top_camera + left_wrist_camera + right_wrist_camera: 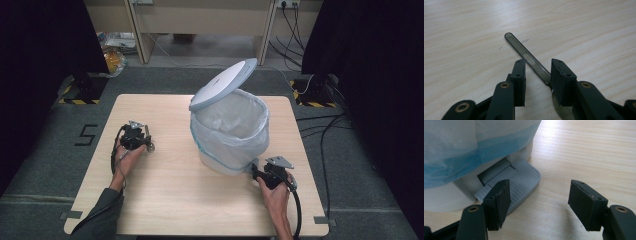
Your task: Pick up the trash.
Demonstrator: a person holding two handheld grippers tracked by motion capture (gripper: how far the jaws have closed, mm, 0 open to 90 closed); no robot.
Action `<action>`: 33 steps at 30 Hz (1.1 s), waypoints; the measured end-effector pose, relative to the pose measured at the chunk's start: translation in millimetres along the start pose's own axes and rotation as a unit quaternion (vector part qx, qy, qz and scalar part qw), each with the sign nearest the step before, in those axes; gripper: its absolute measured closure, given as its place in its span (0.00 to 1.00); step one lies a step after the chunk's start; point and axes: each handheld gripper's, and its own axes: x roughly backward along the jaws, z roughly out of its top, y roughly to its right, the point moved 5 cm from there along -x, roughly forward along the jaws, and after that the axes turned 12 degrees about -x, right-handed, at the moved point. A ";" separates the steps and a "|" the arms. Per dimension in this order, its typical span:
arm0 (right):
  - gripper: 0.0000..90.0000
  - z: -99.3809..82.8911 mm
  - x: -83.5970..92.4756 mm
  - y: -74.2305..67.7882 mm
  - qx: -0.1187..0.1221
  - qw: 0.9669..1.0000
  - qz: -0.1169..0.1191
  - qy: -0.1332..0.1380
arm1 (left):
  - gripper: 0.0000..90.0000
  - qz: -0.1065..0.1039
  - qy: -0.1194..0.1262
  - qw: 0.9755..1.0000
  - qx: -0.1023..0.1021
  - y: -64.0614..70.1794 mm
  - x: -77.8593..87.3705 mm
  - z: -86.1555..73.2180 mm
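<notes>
Your left gripper (pixel 537 72) lay low over the table (pixel 165 200), fingers released around the spoon (pixel 524 53); your right gripper (pixel 539 202), fingers apart despite a near-closed setting, pressed the bin (pixel 230 135) pedal (pixel 521 182).

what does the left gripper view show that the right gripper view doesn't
Left gripper view: a metal spoon lying flat, its handle running between the open jaws of the left claw, bowl end tucked under them.

Right gripper view: the grey foot pedal at the base of the white bin, its blue-edged bag draped above, and the right claw with one jaw over the pedal.

Both: the light wooden table and a pair of black jaws standing apart.
</notes>
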 end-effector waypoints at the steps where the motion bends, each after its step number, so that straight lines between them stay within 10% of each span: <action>1: 0.38 0.0 0.0 0.1 -0.001 1.000 0.000 0.000 | 0.72 -0.003 0.002 1.000 0.002 0.3 -0.3 0.0; 13: 0.38 -0.1 0.1 -0.1 0.000 1.000 0.000 0.000 | 0.77 -0.061 0.000 0.997 -0.056 37.0 27.0 -15.0; 33: 0.38 0.0 0.1 -0.4 0.001 1.000 -0.001 0.001 | 0.57 -0.068 0.007 0.998 0.001 44.9 23.1 -9.0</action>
